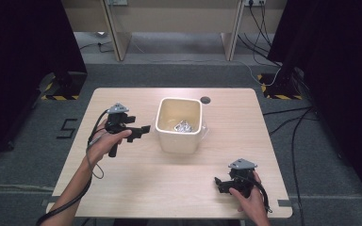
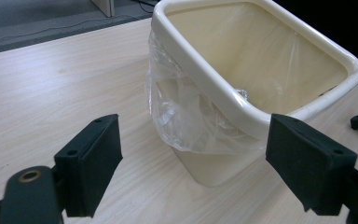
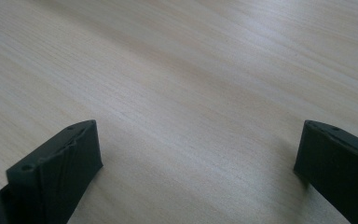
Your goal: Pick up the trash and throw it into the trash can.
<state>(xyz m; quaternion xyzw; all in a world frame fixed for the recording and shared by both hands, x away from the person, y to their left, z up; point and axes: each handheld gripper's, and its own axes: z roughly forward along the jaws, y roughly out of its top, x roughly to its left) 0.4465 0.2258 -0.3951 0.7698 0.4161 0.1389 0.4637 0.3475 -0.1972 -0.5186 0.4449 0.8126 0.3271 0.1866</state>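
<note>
A cream plastic bin (image 1: 179, 123) stands in the middle of the wooden table (image 1: 122, 179), with a crumpled clear plastic liner (image 1: 185, 126) lying inside it. In the left gripper view the bin (image 2: 256, 79) is close ahead and clear plastic (image 2: 182, 121) hangs over its near wall. My left gripper (image 1: 143, 132) is held just left of the bin, jaws wide apart and empty (image 2: 193, 158). My right gripper (image 1: 218, 183) rests low near the table's front right, open over bare wood (image 3: 198, 163).
A small dark round hole (image 1: 205, 100) sits in the table behind the bin. Cables (image 1: 283, 117) run over the grey floor at the right. Wooden furniture legs (image 1: 115, 42) stand beyond the table.
</note>
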